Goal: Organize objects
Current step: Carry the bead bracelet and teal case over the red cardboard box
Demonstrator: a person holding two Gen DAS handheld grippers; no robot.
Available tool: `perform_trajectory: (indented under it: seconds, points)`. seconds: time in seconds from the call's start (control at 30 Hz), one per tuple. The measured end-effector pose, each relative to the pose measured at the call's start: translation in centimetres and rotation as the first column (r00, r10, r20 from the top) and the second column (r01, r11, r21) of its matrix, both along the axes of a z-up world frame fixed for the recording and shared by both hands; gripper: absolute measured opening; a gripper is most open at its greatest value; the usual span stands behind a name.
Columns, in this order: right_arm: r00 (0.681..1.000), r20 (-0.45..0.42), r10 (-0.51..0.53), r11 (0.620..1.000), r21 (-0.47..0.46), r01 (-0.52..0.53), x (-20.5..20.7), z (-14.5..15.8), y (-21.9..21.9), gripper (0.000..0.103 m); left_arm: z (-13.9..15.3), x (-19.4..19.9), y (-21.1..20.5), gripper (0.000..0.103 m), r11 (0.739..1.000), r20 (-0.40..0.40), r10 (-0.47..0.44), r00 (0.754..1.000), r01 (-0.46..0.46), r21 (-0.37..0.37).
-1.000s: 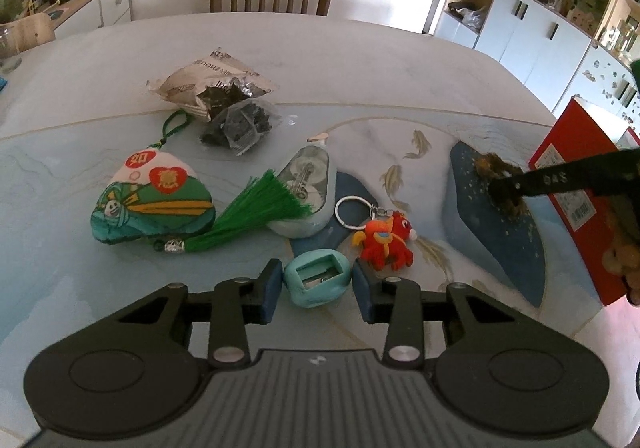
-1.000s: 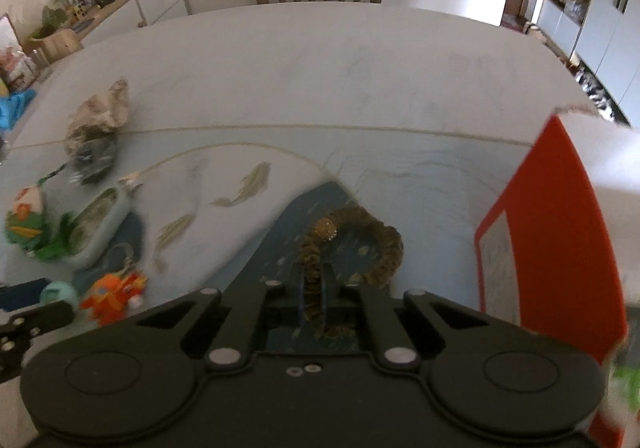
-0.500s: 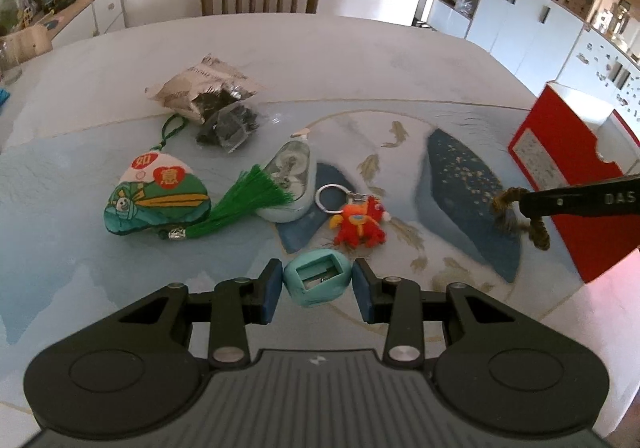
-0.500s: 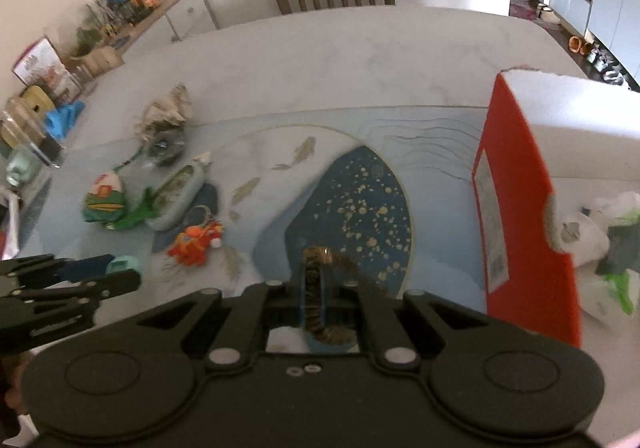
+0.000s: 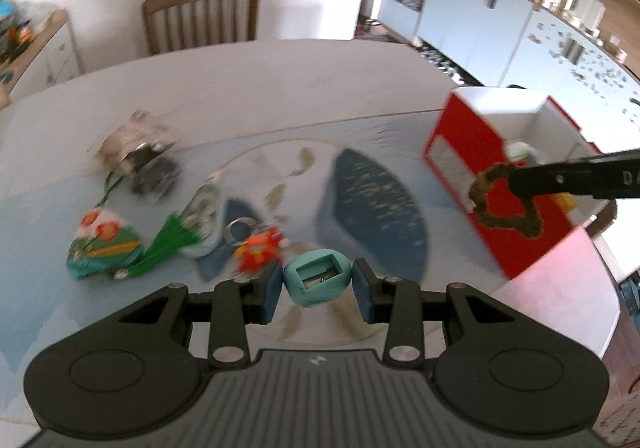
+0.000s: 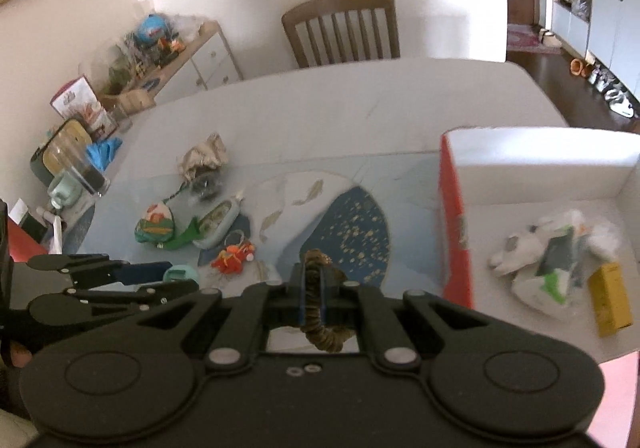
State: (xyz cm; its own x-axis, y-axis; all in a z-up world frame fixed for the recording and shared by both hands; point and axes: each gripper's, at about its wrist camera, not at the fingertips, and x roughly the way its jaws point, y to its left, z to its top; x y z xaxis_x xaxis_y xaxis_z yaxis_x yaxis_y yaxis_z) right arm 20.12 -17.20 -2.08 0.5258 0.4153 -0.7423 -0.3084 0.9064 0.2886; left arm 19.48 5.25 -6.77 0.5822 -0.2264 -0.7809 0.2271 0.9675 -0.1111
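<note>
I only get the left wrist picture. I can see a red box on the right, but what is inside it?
Observer: The right wrist view looks down into the red box. Crumpled white and green wrappers and a small yellow carton lie on its white floor.
Operator: That brown ring hanging from the black bar, how is it held?
Observer: The right gripper is shut on the brown ring; part of the loop hangs behind the pads, toward the camera.
Operator: Anything off to the left that I cannot see?
Observer: Yes, a clear glass stands near the table's left edge, beside a pale green mug.
</note>
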Motion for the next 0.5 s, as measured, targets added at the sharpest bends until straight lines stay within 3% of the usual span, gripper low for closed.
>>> perform_trajectory:
  seconds: [0.5]
  points:
    - [0.982, 0.114, -0.147, 0.989, 0.003, 0.148, 0.4, 3.1, -10.7, 0.005, 3.3, 2.7, -11.0, 0.037, 0.984, 0.058, -0.18, 0.982, 0.181, -0.005]
